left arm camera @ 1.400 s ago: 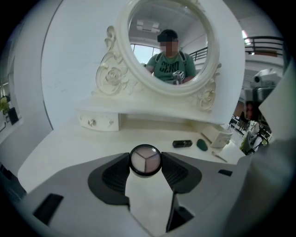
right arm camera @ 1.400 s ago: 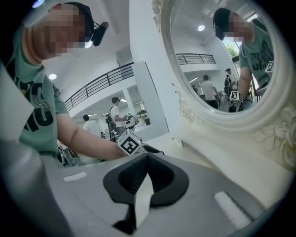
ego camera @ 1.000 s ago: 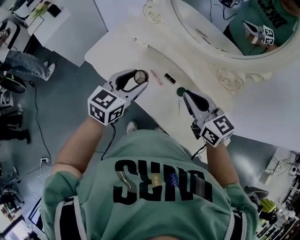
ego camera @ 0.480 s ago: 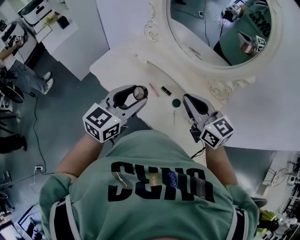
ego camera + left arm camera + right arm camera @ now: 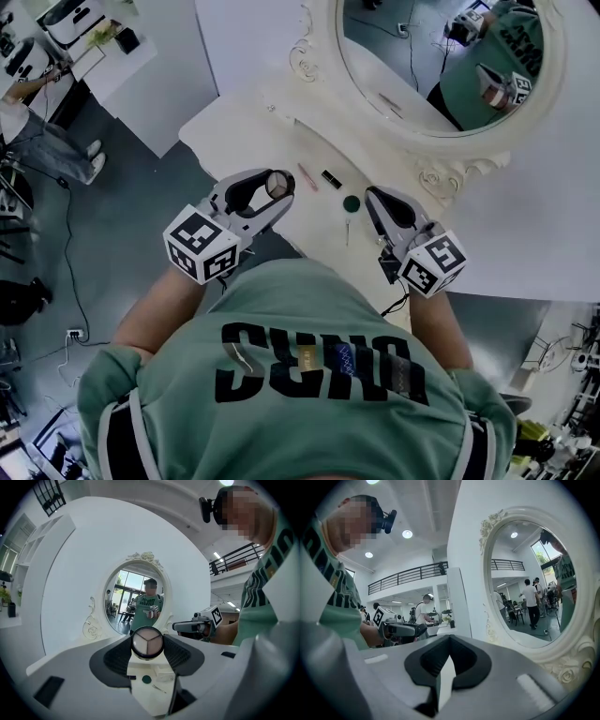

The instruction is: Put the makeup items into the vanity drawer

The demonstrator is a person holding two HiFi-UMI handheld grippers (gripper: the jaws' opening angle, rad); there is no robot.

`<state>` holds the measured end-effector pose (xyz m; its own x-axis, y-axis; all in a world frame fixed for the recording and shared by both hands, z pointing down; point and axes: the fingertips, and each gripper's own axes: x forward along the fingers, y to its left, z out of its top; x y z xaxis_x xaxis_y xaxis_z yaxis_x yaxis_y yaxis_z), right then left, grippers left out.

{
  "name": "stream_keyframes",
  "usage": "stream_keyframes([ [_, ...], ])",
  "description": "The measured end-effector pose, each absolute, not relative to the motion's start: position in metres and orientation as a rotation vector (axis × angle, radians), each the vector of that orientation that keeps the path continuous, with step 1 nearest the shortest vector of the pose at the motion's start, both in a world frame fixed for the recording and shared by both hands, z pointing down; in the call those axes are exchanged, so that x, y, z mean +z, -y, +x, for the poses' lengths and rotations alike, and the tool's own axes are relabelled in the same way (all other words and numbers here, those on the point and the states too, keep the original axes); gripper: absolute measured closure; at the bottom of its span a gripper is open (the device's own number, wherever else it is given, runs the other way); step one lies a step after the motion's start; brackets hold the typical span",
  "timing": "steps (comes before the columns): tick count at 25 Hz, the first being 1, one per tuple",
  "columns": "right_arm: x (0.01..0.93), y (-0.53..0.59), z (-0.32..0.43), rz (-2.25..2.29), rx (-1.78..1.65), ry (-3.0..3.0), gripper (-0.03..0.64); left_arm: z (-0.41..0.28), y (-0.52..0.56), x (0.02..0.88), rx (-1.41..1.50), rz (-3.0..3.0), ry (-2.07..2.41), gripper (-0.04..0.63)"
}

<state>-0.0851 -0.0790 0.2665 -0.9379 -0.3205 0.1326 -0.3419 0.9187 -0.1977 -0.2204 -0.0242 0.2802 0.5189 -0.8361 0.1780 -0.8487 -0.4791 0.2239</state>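
Nearest the person, the left gripper (image 5: pixel 273 191) has its jaws spread wide and pinching a round powder compact (image 5: pixel 147 642) by its edges, lid open, with three pale shades showing. It holds the compact in the air over the front edge of the white vanity surface (image 5: pixel 242 131). The right gripper (image 5: pixel 375 198) hovers beside it on the other side, its jaws pressed together with nothing between them.

Just beyond the jaws, four more items lie on the surface: a thin metal tool (image 5: pixel 347 228), a small green round pot (image 5: pixel 352 203), a black tube (image 5: pixel 331 178) and a pink stick (image 5: pixel 307 178). The oval mirror (image 5: pixel 427 52) in its ornate frame stands behind them.

No drawer shows in any view. It may sit below the front edge, hidden by the person's body, so I cannot tell whether it is open. By my reading the task is at an early stage: one item is picked up but not stowed, and four wait on top.
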Motion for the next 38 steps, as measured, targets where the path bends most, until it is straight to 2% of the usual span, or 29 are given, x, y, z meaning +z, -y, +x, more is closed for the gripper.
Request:
stream_keyframes([
  [9,0.283,0.108,-0.038,0.727,0.386,2.952,0.607,-0.181,0.059,0.307,0.167,2.523,1.281,0.376],
  [18,0.354,0.124,0.082,1.069,0.551,2.816,0.607,-0.042,0.111,0.403,0.423,2.580,0.925,0.376],
  [25,0.402,0.125,0.157,1.205,0.651,2.733,0.607,0.051,0.138,0.492,0.806,2.625,0.733,0.376],
  [31,0.431,0.122,0.195,1.266,0.727,2.691,0.607,0.083,0.147,0.546,1.083,2.565,0.648,0.376],
  [38,0.443,0.122,0.209,1.268,0.769,2.685,0.607,0.090,0.144,0.574,1.216,2.454,0.592,0.376],
])
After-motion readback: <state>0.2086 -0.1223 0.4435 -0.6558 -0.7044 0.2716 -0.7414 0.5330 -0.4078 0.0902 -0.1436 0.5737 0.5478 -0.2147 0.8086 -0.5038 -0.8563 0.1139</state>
